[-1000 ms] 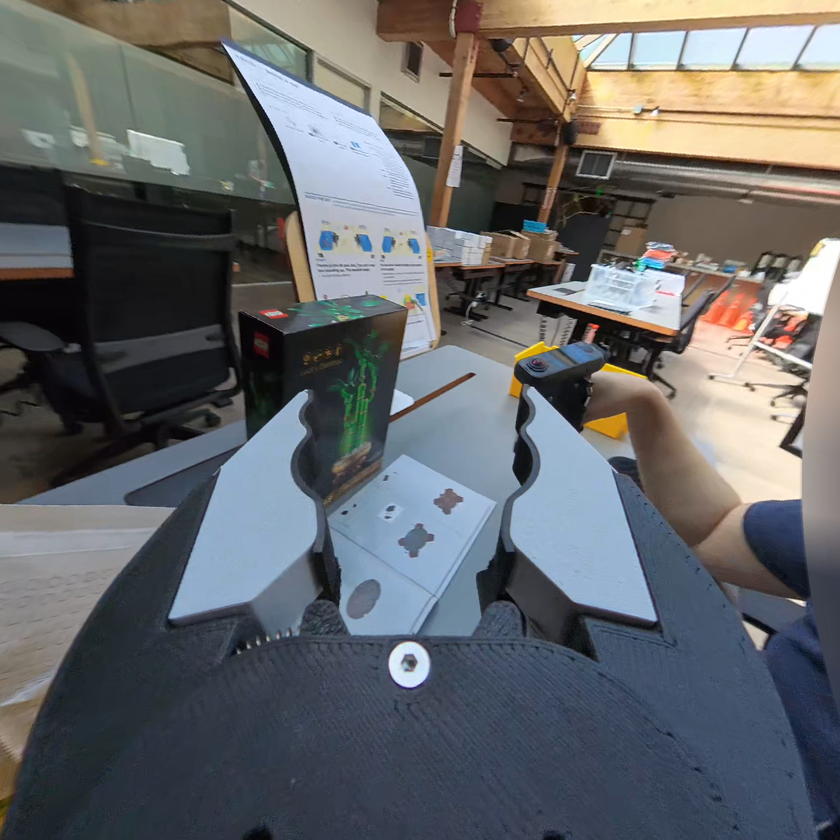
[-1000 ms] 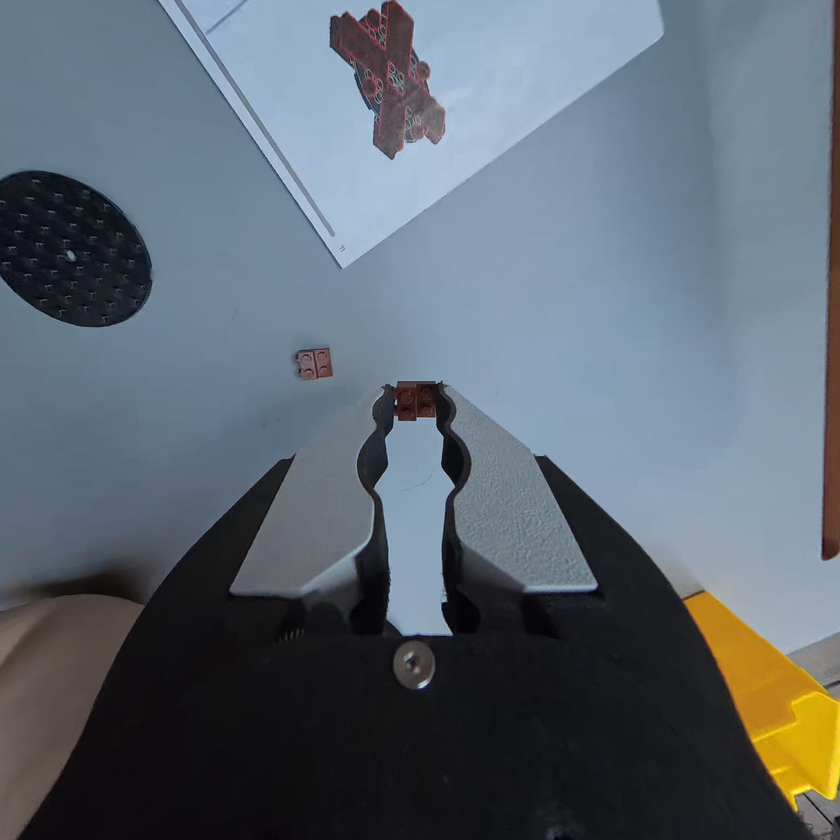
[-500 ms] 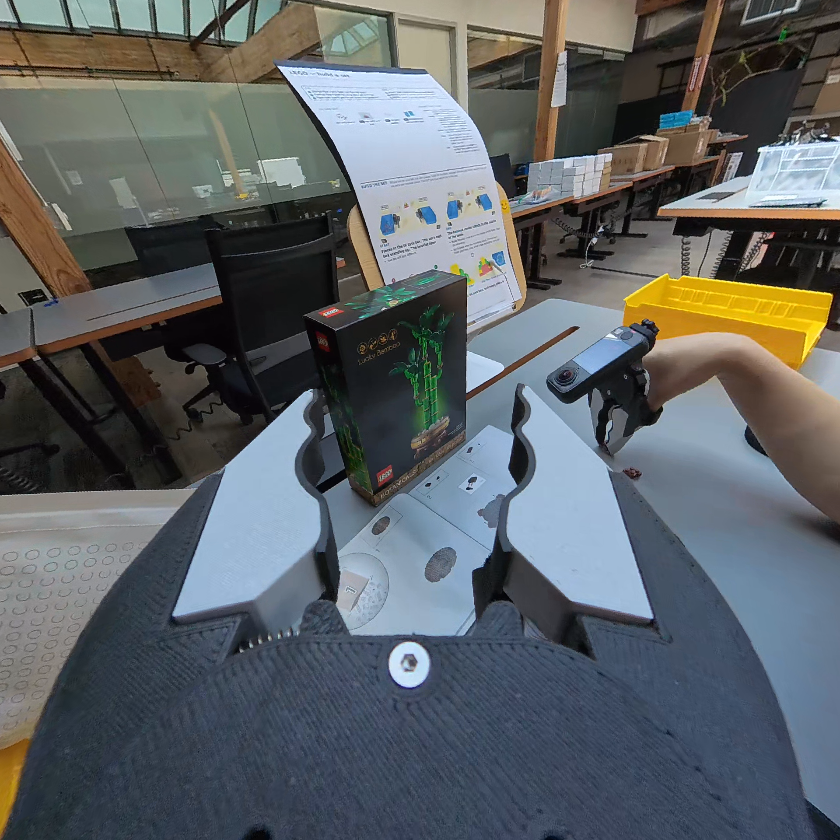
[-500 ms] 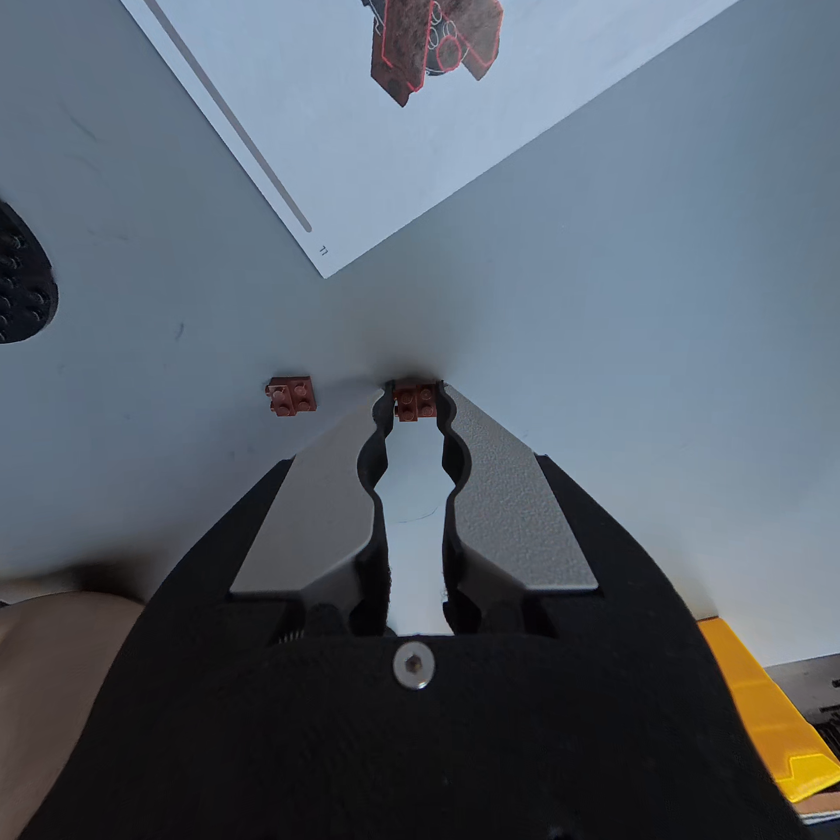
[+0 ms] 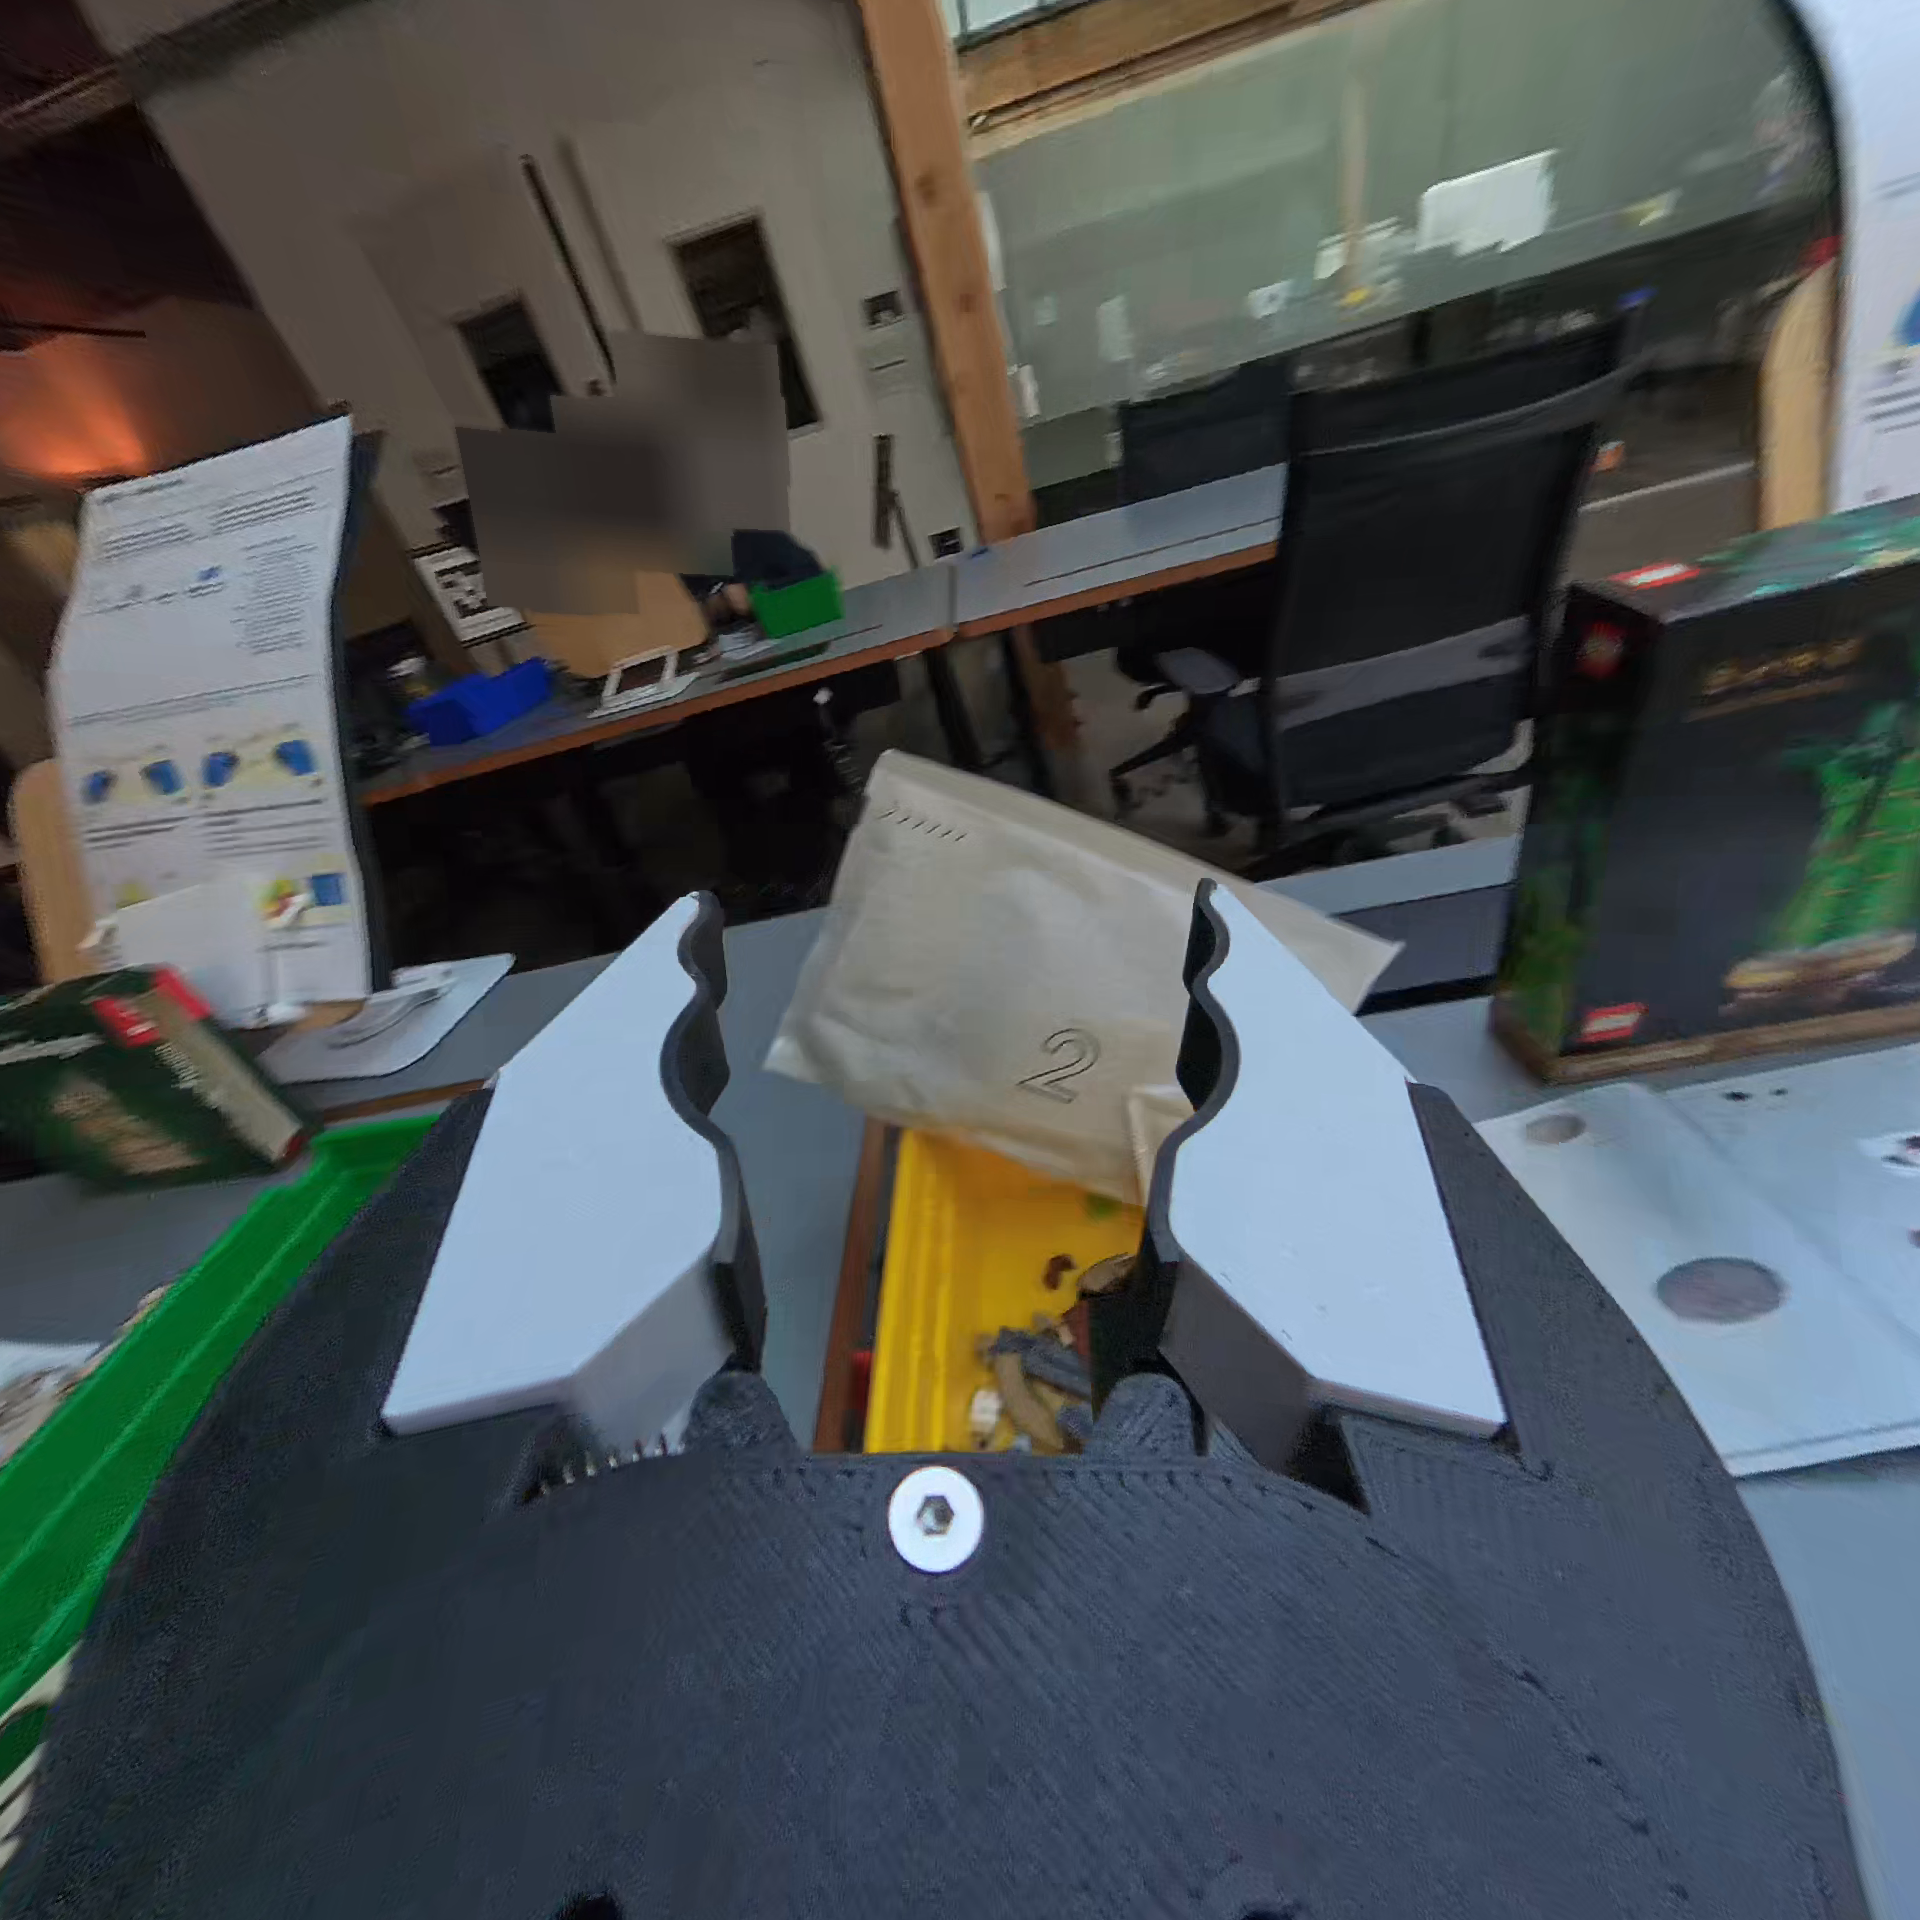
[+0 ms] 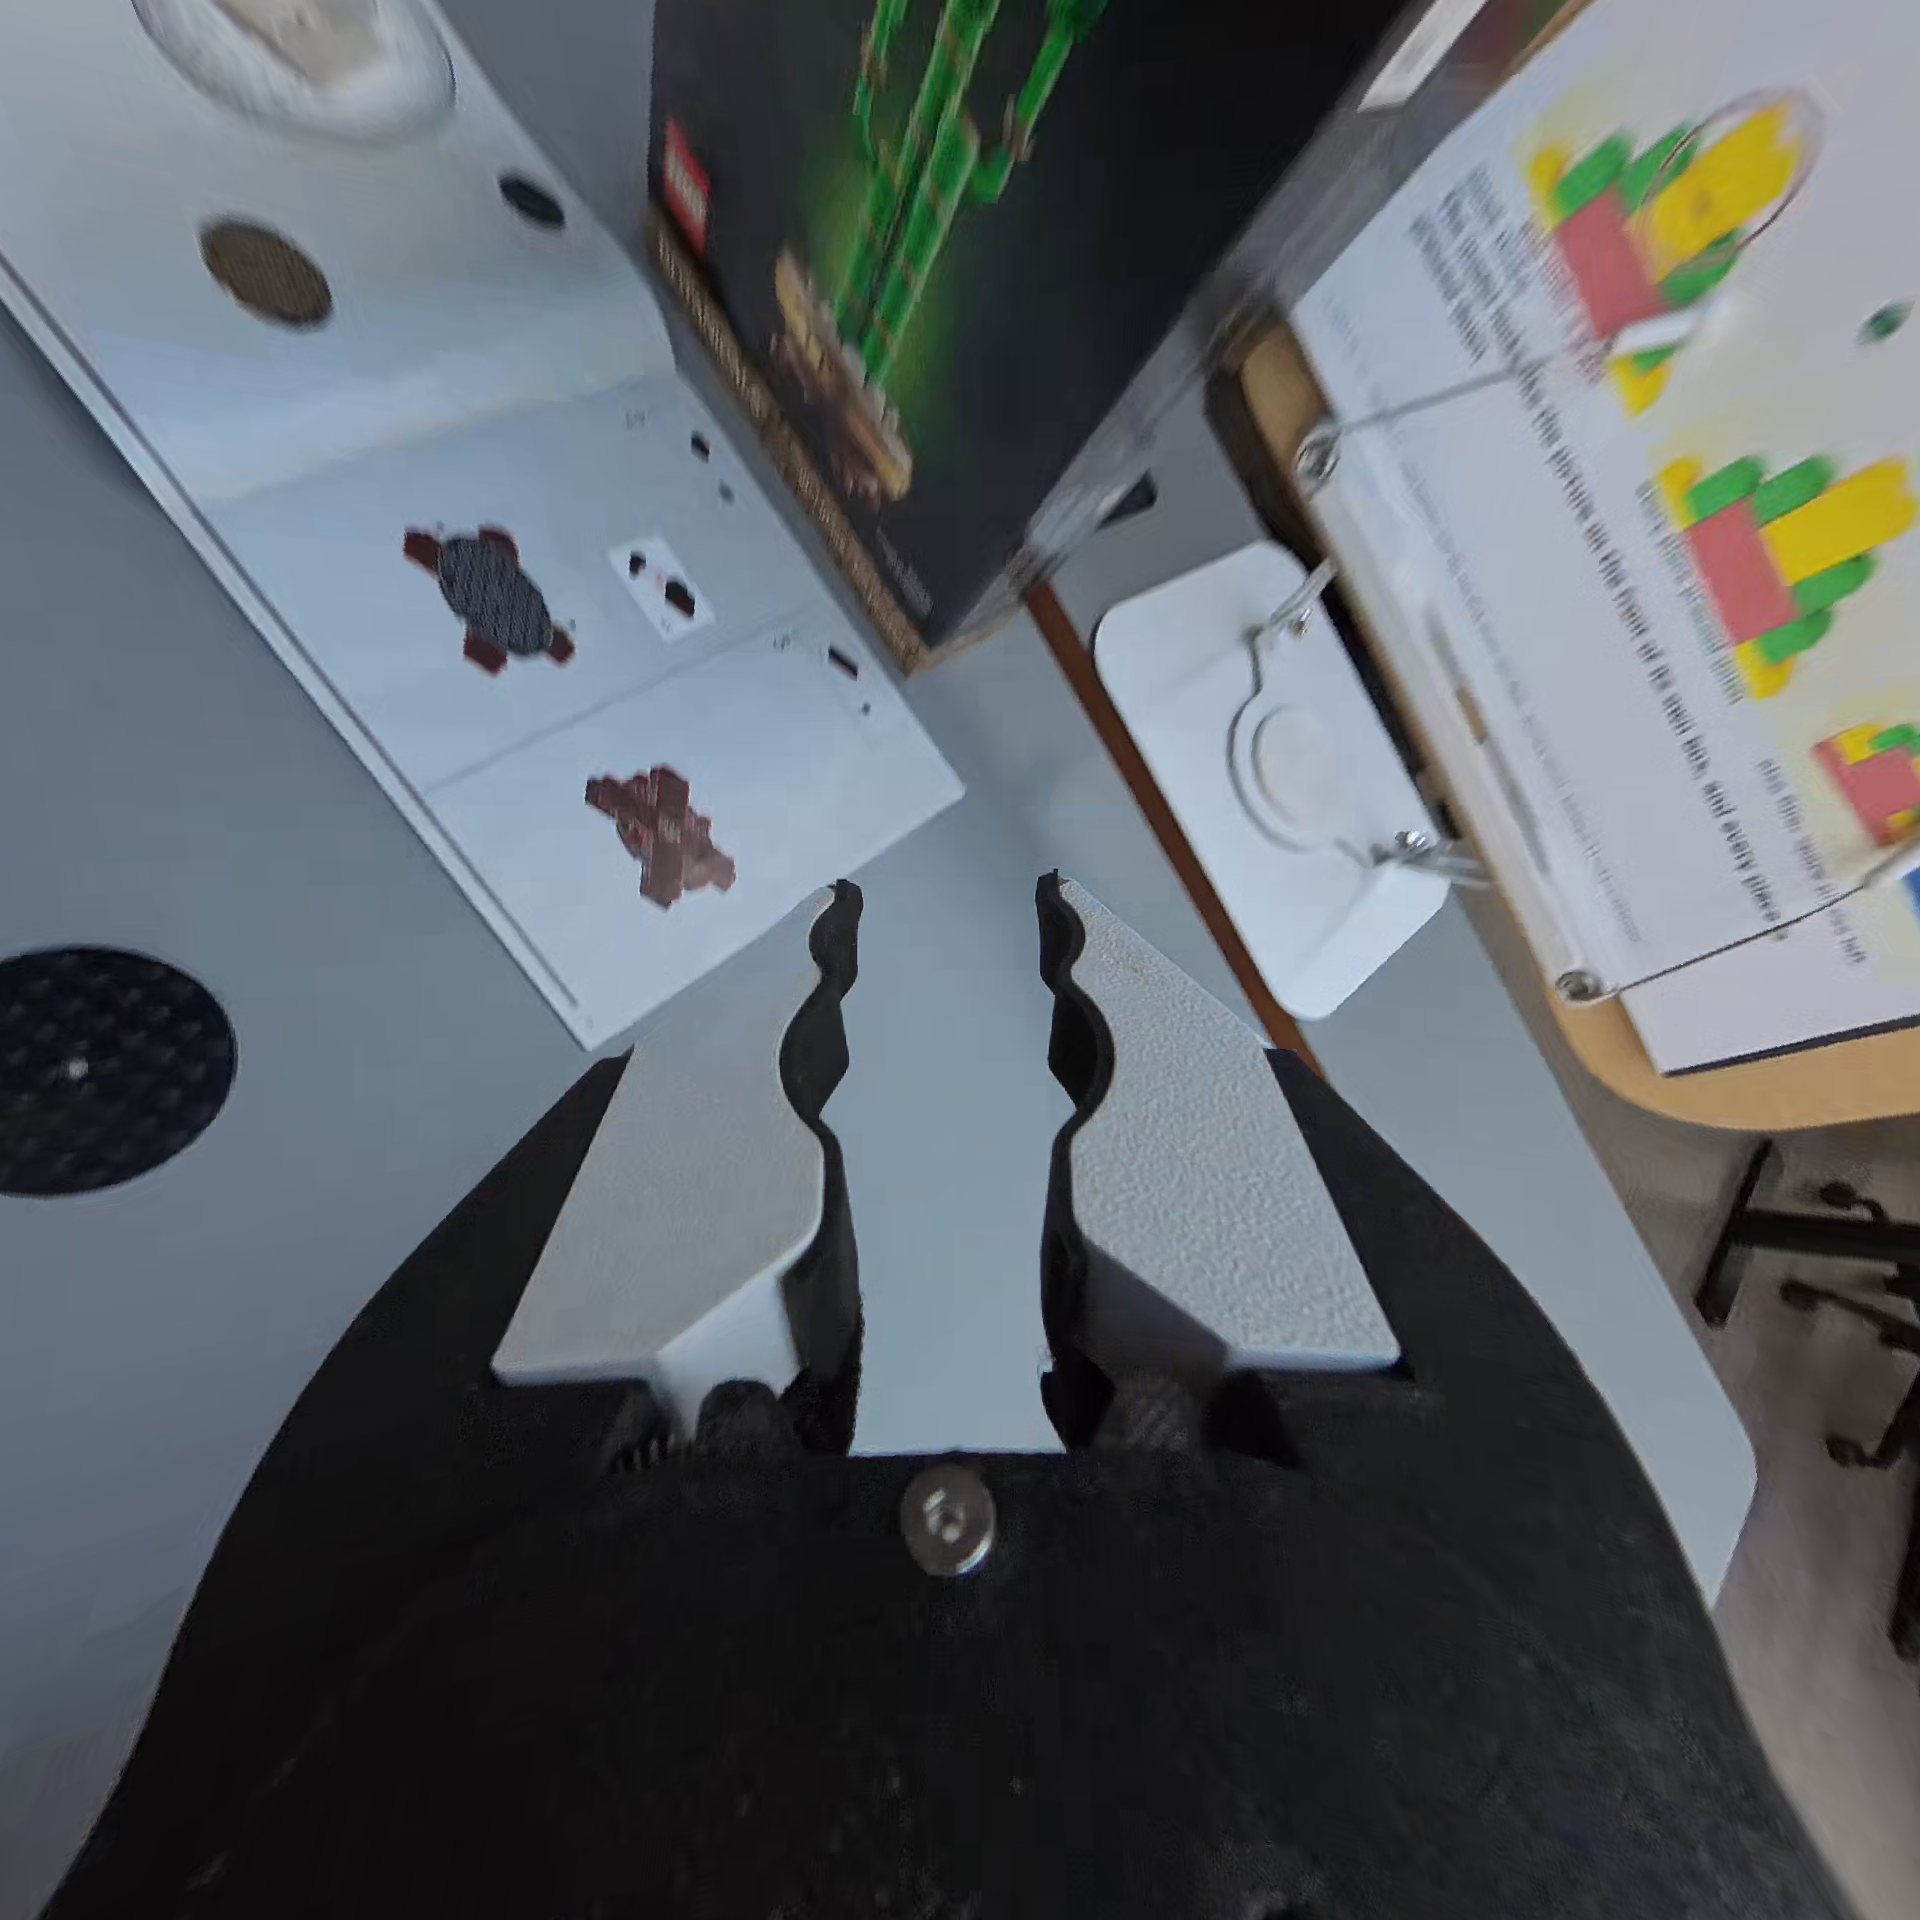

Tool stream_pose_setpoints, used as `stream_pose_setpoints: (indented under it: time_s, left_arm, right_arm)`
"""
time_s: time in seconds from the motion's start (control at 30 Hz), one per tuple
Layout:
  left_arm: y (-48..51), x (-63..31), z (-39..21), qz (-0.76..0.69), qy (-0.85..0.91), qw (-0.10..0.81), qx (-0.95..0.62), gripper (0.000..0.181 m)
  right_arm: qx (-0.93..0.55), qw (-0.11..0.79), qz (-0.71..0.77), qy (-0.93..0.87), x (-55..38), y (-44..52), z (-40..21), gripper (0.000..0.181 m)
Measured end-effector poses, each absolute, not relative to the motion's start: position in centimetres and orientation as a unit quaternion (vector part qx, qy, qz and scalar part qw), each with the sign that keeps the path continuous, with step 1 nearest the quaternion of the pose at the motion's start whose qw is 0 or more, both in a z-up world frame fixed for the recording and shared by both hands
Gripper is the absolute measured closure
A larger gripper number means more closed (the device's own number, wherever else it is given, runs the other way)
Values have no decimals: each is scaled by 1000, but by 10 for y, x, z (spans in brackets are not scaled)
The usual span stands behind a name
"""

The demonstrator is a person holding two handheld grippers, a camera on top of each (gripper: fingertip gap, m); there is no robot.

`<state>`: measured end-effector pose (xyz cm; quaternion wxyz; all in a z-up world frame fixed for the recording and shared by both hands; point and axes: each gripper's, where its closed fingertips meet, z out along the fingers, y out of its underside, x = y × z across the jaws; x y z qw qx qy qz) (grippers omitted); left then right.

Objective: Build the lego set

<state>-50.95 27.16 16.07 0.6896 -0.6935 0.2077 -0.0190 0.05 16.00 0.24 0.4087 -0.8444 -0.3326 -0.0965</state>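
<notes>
Left wrist view: left tongs wide apart and empty, now swung away from the instruction booklet toward the yellow tray of loose pieces just ahead, with a numbered paper bag lying over its far end; green tray at near left, set box standing at far right on the counter. Probably heading in to fetch the next piece. Right wrist view: right tongs parted with nothing between them, where half a second ago clamped on a small brown brick just above the counter; brick apparently released and now out of sight. Round black plate lying at left, well apart from the tongs; open booklet and box farther off. Brick set down loose rather than pressed onto the plate, so assembly seems barely begun.
</notes>
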Motion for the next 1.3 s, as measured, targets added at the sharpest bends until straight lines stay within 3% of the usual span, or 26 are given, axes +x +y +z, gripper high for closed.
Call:
stream_pose_setpoints:
  time_s: [0.17,0.3,0.5,0.63,0.8,0.87,1.13,1.3]
  left_arm:
    - [277,-526,65,2,277,486,-828,118]
    - [322,-536,8,99,297,397,-863,133]
    - [342,-517,-81,67,337,256,-904,151]
    - [341,-513,-94,30,327,234,-915,162]
    - [323,-484,-104,-82,351,192,-913,160]
    - [322,-488,-112,-50,391,184,-900,149]
    - [314,-488,-132,-13,477,153,-865,151]
    - [319,-496,-129,47,548,182,-815,141]
  right_arm:
    - [-750,575,-86,-316,-30,171,74,144]
    - [-735,588,-62,-332,-51,173,77,144]
    - [-741,576,-54,-340,-57,177,67,144]
    - [-742,573,-53,-344,-57,178,66,144]
    - [-742,567,-49,-355,-60,178,62,144]
    - [-742,564,-46,-360,-63,178,61,143]
    - [-738,555,-40,-381,-69,174,58,144]
    - [-740,545,-40,-393,-72,173,53,144]
